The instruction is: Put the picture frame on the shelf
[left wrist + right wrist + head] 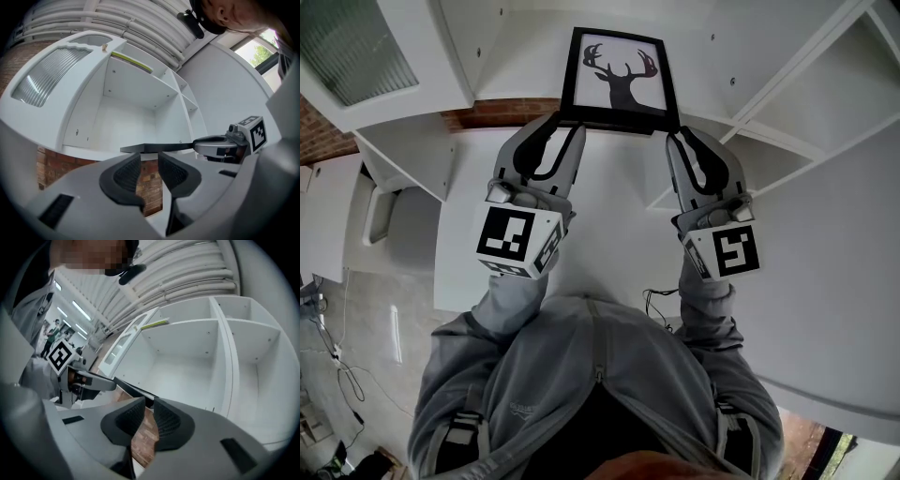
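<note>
The frame (pixel 619 75) looks light and stiff, maybe fragile; grip its lower edge. Left gripper (pixel 149 159) stands wide, right gripper (pixel 150 404) narrow, both holding nothing.

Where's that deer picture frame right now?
In the head view the picture frame sits top centre, at the front of the white shelf unit, its bottom corners beside the left hand-held gripper and right hand-held gripper.
</note>
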### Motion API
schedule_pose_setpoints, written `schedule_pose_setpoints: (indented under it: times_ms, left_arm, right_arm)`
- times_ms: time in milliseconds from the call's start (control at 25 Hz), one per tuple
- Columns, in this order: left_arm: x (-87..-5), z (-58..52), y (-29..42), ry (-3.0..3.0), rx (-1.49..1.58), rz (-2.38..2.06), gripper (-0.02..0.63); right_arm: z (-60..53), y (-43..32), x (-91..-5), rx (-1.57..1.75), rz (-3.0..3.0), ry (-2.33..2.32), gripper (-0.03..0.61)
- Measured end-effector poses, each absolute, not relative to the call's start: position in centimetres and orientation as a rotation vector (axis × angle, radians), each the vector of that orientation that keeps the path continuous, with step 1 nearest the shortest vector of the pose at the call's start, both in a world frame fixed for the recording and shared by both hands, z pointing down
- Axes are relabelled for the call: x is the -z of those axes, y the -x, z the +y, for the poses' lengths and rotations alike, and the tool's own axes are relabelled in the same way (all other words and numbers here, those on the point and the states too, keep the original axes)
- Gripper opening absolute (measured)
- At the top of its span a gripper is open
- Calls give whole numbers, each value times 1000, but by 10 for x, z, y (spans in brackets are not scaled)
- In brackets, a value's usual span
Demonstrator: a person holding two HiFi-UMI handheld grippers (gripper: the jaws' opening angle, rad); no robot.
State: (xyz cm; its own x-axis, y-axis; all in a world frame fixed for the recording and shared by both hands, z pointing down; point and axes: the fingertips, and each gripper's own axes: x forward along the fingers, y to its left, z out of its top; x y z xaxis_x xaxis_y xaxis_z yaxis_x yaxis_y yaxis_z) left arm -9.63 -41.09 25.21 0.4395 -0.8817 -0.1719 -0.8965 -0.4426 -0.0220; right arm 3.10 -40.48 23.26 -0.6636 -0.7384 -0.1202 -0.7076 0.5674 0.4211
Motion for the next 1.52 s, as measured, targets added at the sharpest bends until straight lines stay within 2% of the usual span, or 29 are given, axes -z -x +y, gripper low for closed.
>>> schedule_pose_setpoints:
  times_ms: [760,1520]
  left_arm:
    - [-263,-423,94,2423,-51,1651,120]
    - [-245,-412,101,2180,-7,1736,108]
  right_arm:
    - [-426,-40,-249,589,-2776,-1538,61]
    - [-415,-35,-244,756,-2639,-1642,58]
